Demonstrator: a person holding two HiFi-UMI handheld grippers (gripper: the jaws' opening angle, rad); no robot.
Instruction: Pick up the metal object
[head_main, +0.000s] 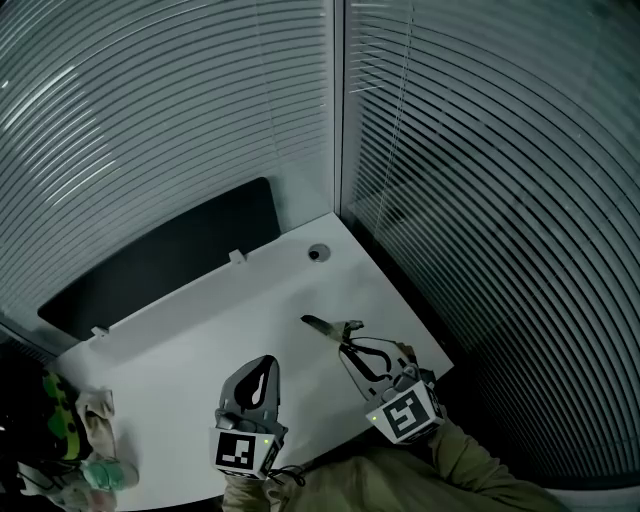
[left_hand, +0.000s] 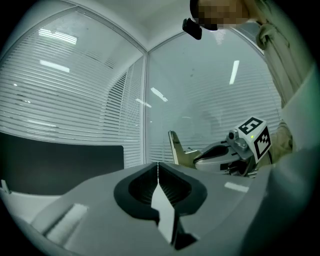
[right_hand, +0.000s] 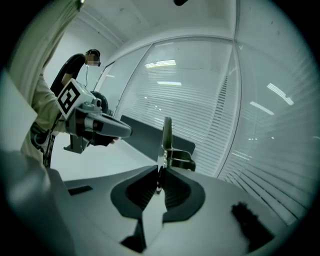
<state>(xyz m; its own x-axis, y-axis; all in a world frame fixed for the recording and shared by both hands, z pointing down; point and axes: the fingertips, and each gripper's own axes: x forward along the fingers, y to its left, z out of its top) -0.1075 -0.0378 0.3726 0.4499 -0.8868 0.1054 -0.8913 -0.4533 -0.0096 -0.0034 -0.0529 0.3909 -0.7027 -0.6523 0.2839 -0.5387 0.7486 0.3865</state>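
The metal object (head_main: 331, 327) is a thin flat strip with a small bracket on it. My right gripper (head_main: 349, 343) is shut on its near end and holds it above the white table (head_main: 190, 335). In the right gripper view the metal object (right_hand: 166, 142) stands upright out of the closed jaws of the right gripper (right_hand: 159, 172). My left gripper (head_main: 264, 361) hovers to the left of it, shut with nothing between its pads. In the left gripper view the left gripper (left_hand: 158, 165) has its jaws pressed together, and the metal object (left_hand: 176, 148) shows to the right.
A black panel (head_main: 165, 258) stands along the table's back edge. A round cable hole (head_main: 317, 253) sits in the far corner. Slatted blinds and glass walls close in behind and to the right. Crumpled cloth and green items (head_main: 92, 435) lie at the front left.
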